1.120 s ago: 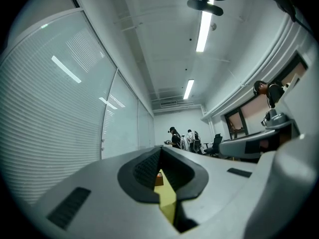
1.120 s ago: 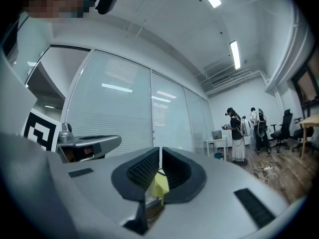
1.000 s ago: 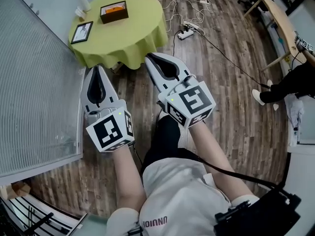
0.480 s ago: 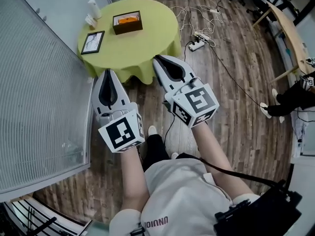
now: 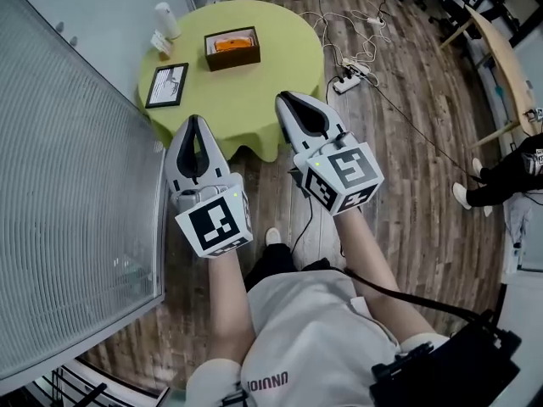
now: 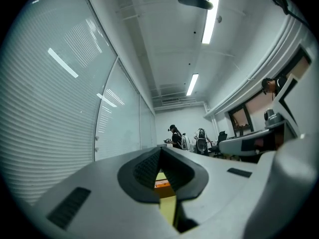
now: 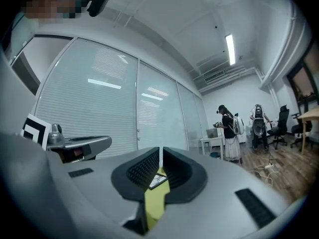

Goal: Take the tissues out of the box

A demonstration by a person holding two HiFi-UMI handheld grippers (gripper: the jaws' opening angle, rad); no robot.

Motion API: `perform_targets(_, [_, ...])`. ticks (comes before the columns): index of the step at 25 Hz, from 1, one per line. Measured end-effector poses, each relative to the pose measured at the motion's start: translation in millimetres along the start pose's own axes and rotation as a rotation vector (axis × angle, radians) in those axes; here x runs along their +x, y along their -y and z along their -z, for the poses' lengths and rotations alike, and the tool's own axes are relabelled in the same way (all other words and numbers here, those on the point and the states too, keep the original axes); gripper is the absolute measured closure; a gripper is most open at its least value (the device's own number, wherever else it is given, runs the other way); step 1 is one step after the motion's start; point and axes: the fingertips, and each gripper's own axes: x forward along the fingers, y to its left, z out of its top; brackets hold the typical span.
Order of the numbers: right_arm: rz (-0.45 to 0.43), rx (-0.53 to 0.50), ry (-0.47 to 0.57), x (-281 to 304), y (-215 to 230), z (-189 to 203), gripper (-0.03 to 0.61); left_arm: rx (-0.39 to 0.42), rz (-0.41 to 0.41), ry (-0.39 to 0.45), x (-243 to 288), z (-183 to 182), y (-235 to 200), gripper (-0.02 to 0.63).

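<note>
Paper tissue: likely light, soft, tearable — pinch the top sheet in the box [image 5: 232,48]; left gripper [image 5: 193,122] and right gripper [image 5: 286,100] closed, empty.

Office-type lab space — glass partition walls with blinds [image 5: 76,193], ceiling strip lights [image 6: 211,14], a swivel chair [image 7: 282,119] beside a desk [image 7: 309,116], a power strip [image 5: 351,82] with cables trailing over wood-plank floor [image 5: 416,176].
</note>
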Motion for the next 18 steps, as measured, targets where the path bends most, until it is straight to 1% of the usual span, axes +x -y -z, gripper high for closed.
perform_targets(6, [0.032,0.003,0.002,33.2,10.1,5.6,0.557,0.004,0.038,0.006,35.0,6.1,-13.5,0.6])
perform_targets(13, [0.019,-0.019,-0.008,72.1,15.9,11.1,0.557,-0.004,0.052,0.014,74.6,14.1,-20.5,0.6])
perform_targets(18, [0.009,-0.01,-0.002,101.0,34.5,13.2,0.555,0.002,0.045,0.016,104.6,20.1,-21.1,0.6])
